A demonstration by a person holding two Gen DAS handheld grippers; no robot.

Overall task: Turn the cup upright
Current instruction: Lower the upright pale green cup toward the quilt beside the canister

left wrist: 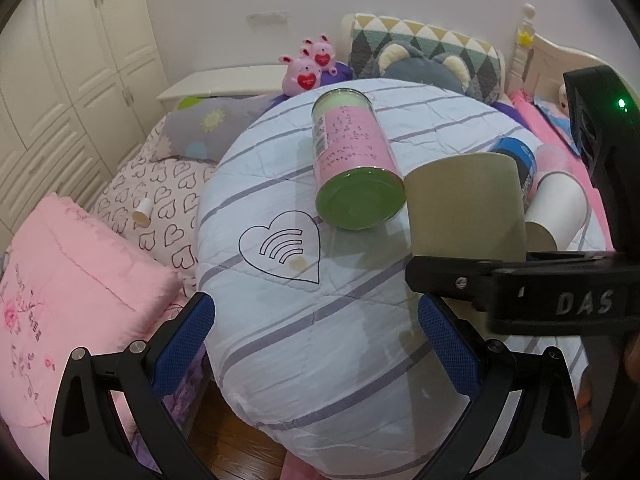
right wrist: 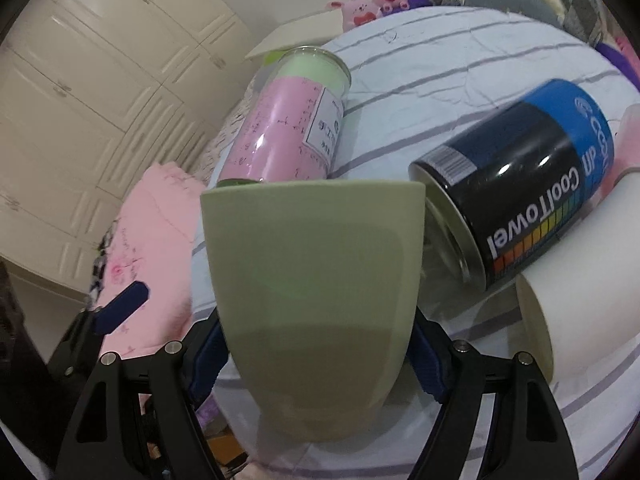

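One pale green cup (right wrist: 316, 300) sits clamped between the right gripper's (right wrist: 316, 344) blue pads, rim up, above the striped quilt (left wrist: 320, 340). Just beyond it lie a pink canister (right wrist: 284, 128) and, right, a blue-black canister (right wrist: 532, 192). Left gripper (left wrist: 316, 320) hangs spread apart, holding nothing.

A pale green cup (right wrist: 316, 280) is clamped rim-up between the blue pads of the right tool (right wrist: 316, 354); behind it a pink canister (right wrist: 280, 128) and a black CoolTowel canister (right wrist: 532, 184) are seen lying on the striped quilt (right wrist: 460, 40)
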